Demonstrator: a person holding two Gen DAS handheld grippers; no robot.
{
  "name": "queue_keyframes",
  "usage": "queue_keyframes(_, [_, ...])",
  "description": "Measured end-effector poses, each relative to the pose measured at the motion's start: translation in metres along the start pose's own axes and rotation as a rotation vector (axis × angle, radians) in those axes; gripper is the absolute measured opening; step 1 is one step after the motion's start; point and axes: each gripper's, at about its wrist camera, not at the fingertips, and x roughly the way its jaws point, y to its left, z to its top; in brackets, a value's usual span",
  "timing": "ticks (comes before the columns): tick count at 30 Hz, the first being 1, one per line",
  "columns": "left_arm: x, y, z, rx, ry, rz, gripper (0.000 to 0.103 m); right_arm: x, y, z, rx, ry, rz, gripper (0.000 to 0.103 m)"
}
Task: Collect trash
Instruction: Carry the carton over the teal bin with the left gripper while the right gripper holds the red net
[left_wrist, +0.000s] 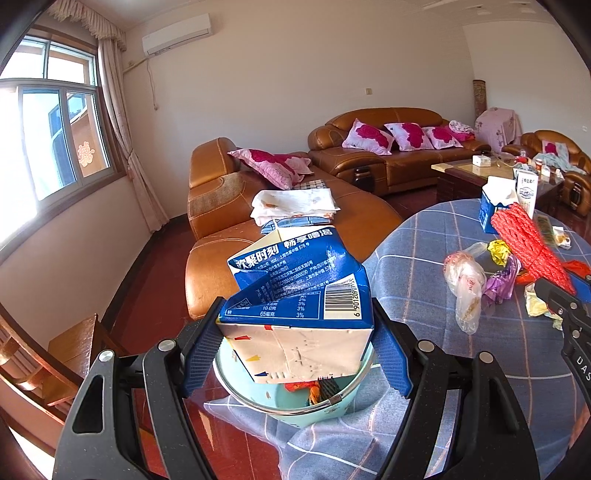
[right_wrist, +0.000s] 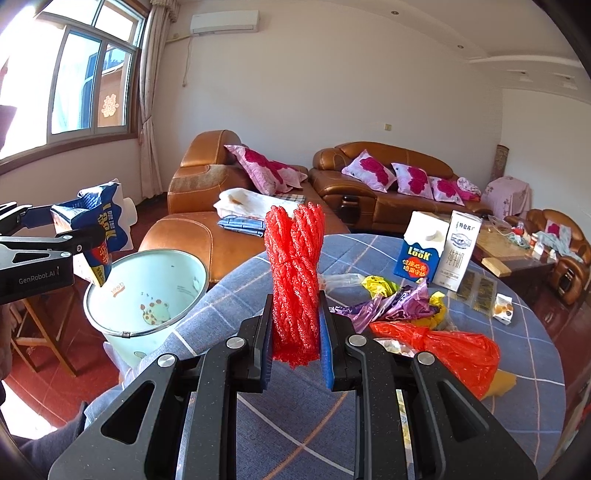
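My left gripper (left_wrist: 297, 328) is shut on a crushed blue and white drink carton (left_wrist: 295, 291) and holds it right over the mouth of a pale green trash bin (left_wrist: 295, 406). The right wrist view shows the same carton (right_wrist: 98, 229) above the bin (right_wrist: 144, 295) at the table's left edge. My right gripper (right_wrist: 295, 332) is shut on a bundle of red foam netting (right_wrist: 295, 273), held upright above the table; it also shows in the left wrist view (left_wrist: 528, 247). The bin holds some trash.
The round table has a blue checked cloth (right_wrist: 369, 424). On it lie a red plastic bag (right_wrist: 454, 350), purple and yellow wrappers (right_wrist: 399, 299), a clear bag (left_wrist: 465, 288), two upright cartons (right_wrist: 439, 251) and small packets (right_wrist: 502, 312). A leather sofa (right_wrist: 207, 221) stands behind.
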Motion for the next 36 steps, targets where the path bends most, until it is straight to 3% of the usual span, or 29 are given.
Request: queue_keyframes(36, [0.032,0.058,-0.003,-0.004,0.063,0.215,0.073,0.048,0.061,0.024,-0.098,-0.005,0.158,0.021])
